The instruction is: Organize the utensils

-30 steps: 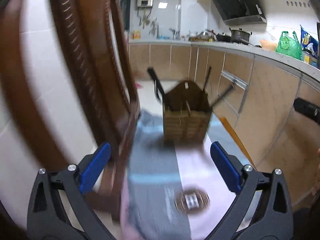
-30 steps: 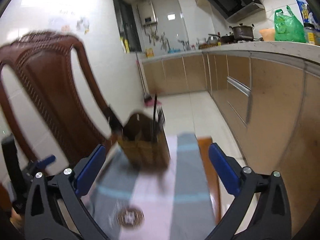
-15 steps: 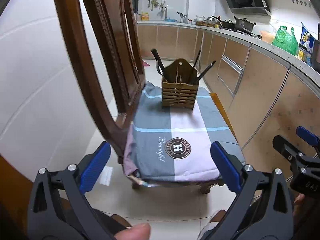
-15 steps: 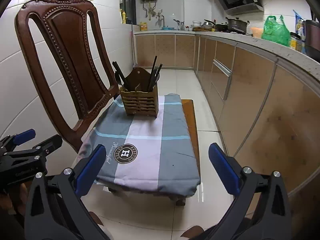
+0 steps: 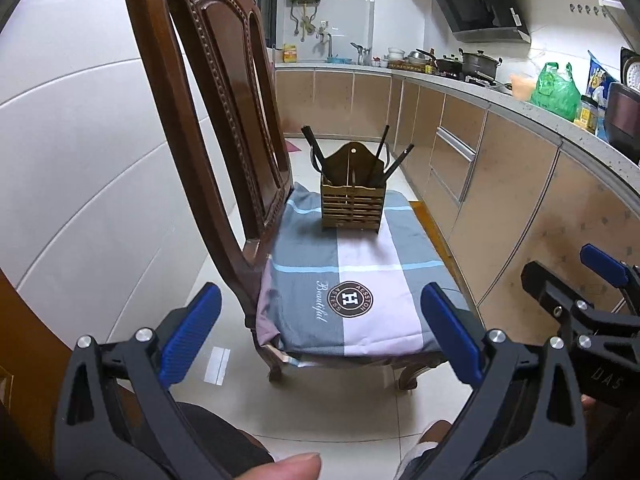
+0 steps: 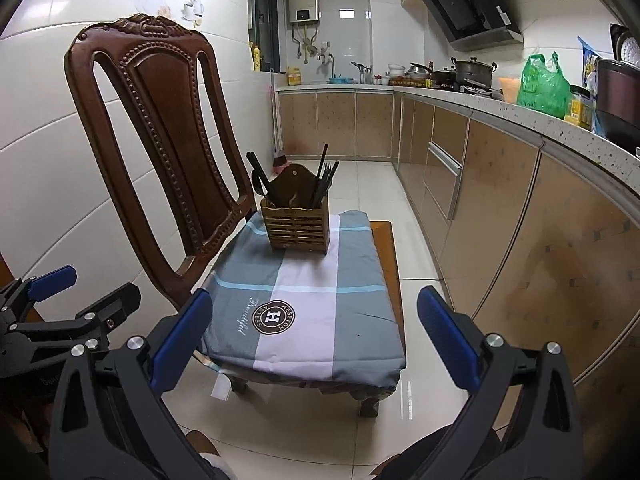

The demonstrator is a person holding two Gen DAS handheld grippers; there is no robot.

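The utensil holder (image 5: 353,204), a slatted wooden box with a pointed back board, stands upright on the far end of the cloth (image 5: 352,276), at about 12 o'clock from both cameras. Dark utensils (image 6: 322,178) stand inside it. In the right wrist view, dark handles (image 6: 260,178) lean out toward 11 o'clock from the left compartment, and a long stick and a fork (image 6: 331,172) rise toward 1 o'clock from the right compartment. In the left wrist view the sticks fan out to both sides of the back board. How many pieces there are, I cannot tell.

The left gripper (image 5: 320,336) is wide open; its blue pads (image 5: 192,332) are far apart and hold nothing, touching nothing. The right gripper (image 6: 316,336) is also wide open and empty, with its blue pads (image 6: 448,336) well apart. Both hang low in front of the near edge of the cloth, well apart from the holder. Each one is seen in the other camera, the right at 3 o'clock of the left view, the left at 9 o'clock of the right view.

The cloth is grey, pink and light blue with a round "H" logo (image 5: 351,299), and it covers the seat of a carved wooden chair (image 6: 160,152). The kitchen counter (image 6: 520,116) runs along 2 to 3 o'clock, with pots and a green bag (image 6: 542,88) on it.
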